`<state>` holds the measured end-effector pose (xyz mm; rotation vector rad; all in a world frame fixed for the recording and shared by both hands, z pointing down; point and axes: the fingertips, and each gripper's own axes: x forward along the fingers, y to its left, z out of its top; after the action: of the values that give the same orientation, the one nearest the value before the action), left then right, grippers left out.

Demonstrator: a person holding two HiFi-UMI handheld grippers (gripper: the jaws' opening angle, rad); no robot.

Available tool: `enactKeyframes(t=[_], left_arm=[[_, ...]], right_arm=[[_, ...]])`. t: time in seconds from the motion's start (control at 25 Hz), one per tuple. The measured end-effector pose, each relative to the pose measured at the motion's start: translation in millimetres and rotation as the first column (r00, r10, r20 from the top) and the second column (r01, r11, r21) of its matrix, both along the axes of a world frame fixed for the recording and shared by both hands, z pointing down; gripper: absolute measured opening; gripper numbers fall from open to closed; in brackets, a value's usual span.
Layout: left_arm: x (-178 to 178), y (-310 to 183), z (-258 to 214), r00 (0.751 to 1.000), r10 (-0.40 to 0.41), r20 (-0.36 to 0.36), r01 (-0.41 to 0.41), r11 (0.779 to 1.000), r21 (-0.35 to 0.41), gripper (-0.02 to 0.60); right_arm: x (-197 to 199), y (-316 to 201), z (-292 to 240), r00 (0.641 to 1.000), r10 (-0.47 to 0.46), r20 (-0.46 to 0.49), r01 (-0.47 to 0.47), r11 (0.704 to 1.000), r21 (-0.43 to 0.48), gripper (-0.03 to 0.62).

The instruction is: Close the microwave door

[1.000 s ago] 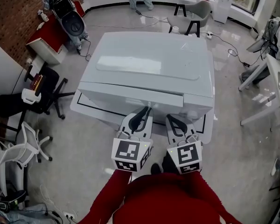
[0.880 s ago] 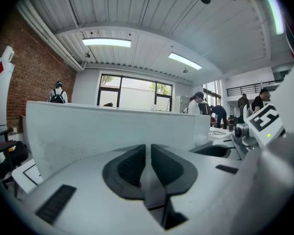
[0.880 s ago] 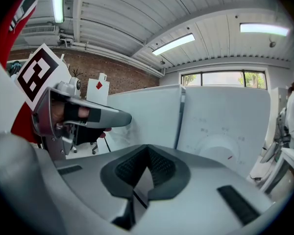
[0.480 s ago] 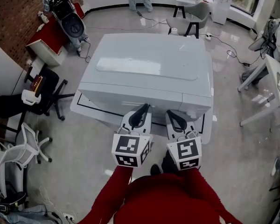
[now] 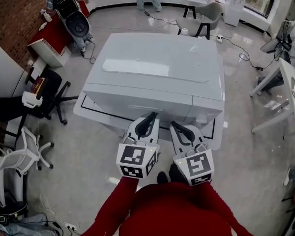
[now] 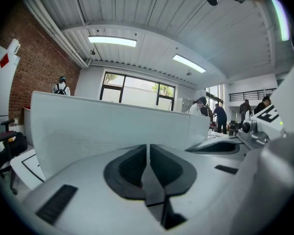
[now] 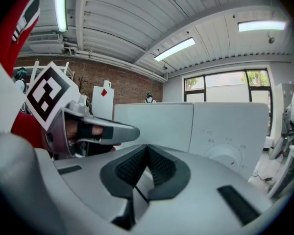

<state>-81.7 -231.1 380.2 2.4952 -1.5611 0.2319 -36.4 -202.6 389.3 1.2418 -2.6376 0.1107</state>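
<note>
The white microwave (image 5: 155,68) stands on a low white table (image 5: 84,113). Its door (image 5: 137,102) lies flush with the control panel (image 5: 206,111). My left gripper (image 5: 152,116) points at the door's lower edge, close to it; whether it touches I cannot tell. Its jaws have just been closing and meet with nothing between them. In the left gripper view the door (image 6: 112,126) fills the space behind the left gripper (image 6: 148,148). My right gripper (image 5: 173,125) is shut and empty, a little short of the front. The right gripper (image 7: 147,148) faces the door's edge and the dial (image 7: 226,154).
Office chairs (image 5: 37,104) and a white chair (image 5: 24,149) stand at the left. A red cabinet (image 5: 51,41) is at the back left. A grey chair (image 5: 201,14) is behind the microwave, a white table (image 5: 280,82) at the right. People stand at the back.
The microwave door stood slightly ajar a second ago and now lies flush with the front. The right gripper has drawn back a little from the microwave.
</note>
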Motion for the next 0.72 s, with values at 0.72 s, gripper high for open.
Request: enactKeyframes(t=[0.72], left_arm=[[-35.1, 78.5, -1.9, 0.998, 0.023, -0.052, -0.021, 0.999, 0.036, 0.014]], right_arm=[[54.1, 64.1, -39.3, 0.974, -0.027, 0.224, 0.009, 0.997, 0.079, 0.014]])
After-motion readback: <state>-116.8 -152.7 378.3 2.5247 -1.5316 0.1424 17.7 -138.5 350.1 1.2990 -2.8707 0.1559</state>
